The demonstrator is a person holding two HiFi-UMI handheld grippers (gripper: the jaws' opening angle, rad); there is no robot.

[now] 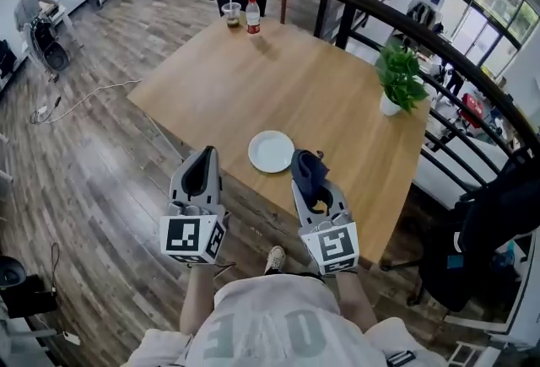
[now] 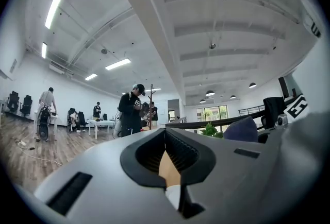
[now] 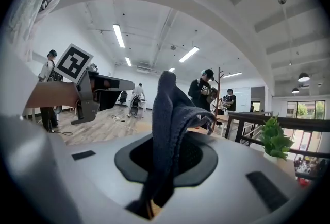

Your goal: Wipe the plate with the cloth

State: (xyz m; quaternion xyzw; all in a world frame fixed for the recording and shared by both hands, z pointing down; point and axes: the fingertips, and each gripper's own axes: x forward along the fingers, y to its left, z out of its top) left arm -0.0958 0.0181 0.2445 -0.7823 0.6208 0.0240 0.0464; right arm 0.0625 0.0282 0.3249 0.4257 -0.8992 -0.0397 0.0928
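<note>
Approach seems the step in hand: right gripper [image 1: 305, 164] pinches the cloth [image 1: 310, 180] just beside the plate [image 1: 271, 151] on the desk [image 1: 253, 78]. Left gripper [image 1: 204, 156] has its fingers together, empty. Next, the cloth probably must be lowered onto the plate.

The left gripper [image 2: 166, 135] shows its jaws together, nothing between — beyond stand a person in black [image 2: 130, 115] and a potted plant [image 2: 210, 129].

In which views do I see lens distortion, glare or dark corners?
Head view: mild wide-angle bending curves the railing; the table is evenly lit, with no glare. Left gripper view: strong fisheye, black corners, bright strip lights on the ceiling. Right gripper view: the same fisheye and black corners; the cloth, close to the lens, looms large.
</note>
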